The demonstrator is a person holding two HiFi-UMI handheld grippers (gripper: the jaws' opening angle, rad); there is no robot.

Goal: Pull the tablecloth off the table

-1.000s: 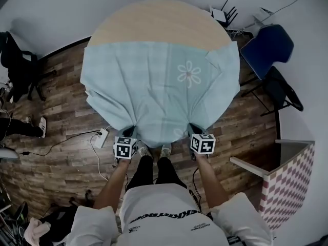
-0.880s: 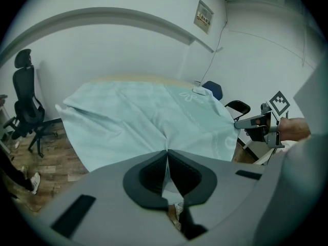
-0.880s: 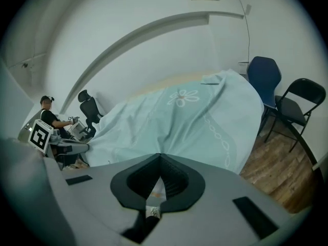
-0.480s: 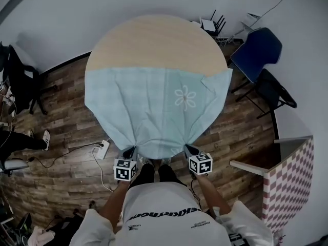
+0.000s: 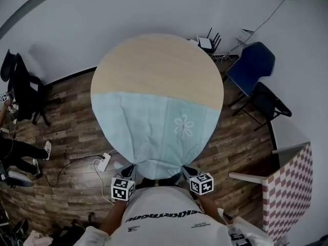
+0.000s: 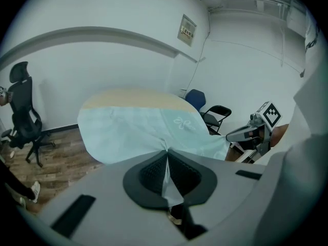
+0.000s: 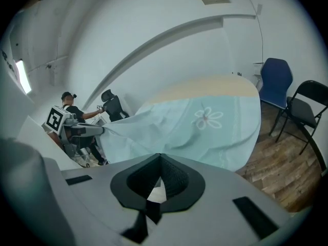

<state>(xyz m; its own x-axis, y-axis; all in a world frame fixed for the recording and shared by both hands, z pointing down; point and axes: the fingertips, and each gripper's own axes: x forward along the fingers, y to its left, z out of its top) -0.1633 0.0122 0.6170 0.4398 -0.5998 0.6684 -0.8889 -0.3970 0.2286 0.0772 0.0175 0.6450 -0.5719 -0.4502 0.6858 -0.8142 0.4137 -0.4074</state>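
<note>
A pale blue tablecloth with a white flower print covers the near half of the round wooden table; the far half is bare. My left gripper is shut on the cloth's near left edge. My right gripper is shut on its near right edge. In the left gripper view the tablecloth runs pinched between the pads, with the right gripper off to the right. The right gripper view shows the tablecloth stretched toward the table and the left gripper at left.
A blue chair and a black folding chair stand right of the table. A black office chair is at left. A power strip and cable lie on the wooden floor. A checkered partition stands at right.
Both grippers have drawn back toward the person's body with the cloth. The cloth has slid toward me, and more bare tabletop shows at the far side.
</note>
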